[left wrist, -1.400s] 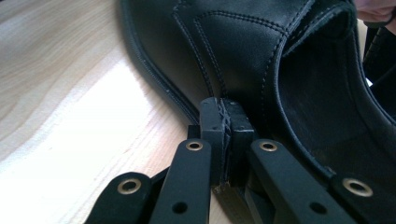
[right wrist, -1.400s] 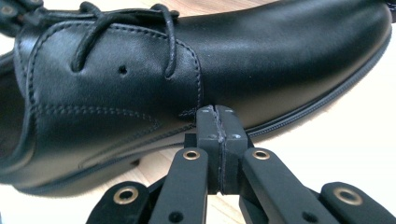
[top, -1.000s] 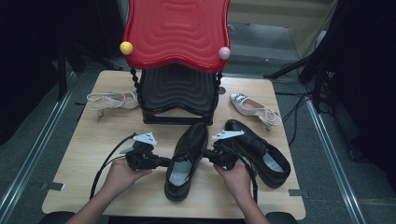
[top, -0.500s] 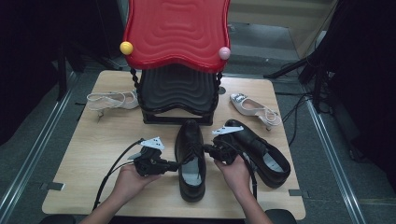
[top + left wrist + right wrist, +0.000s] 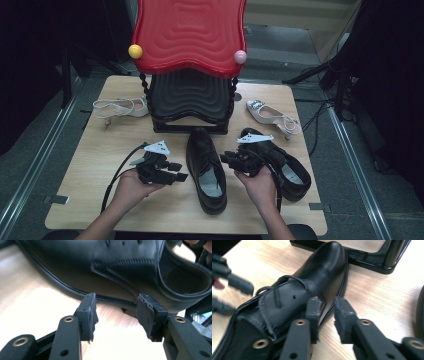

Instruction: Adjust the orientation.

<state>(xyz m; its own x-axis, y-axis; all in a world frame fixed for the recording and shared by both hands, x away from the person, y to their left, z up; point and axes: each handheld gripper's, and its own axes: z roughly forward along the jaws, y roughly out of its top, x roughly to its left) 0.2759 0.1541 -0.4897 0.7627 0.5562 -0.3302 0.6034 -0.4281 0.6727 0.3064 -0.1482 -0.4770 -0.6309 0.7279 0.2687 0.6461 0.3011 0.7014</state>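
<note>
Shoe (image 5: 205,169) stands straightened on the tabletop (image 5: 90,150), toe toward the rack (image 5: 190,100). Left claw (image 5: 177,171) and right claw (image 5: 226,159) have just opened, gripping nothing. Release seems underway; next likely calls for fetching the second shoe (image 5: 287,167).

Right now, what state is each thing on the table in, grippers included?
Left gripper: open, jaws just opened, beside the shoe's sole, nothing between them.
Right gripper: open, jaws just opened, nothing gripped.
Middle black shoe: upright, toe toward the rack, free.
Right black shoe: upright on the table.
Left white heel: on its side.
Right white heel: upright.
Shoe rack: standing, lower shelf empty.
</note>
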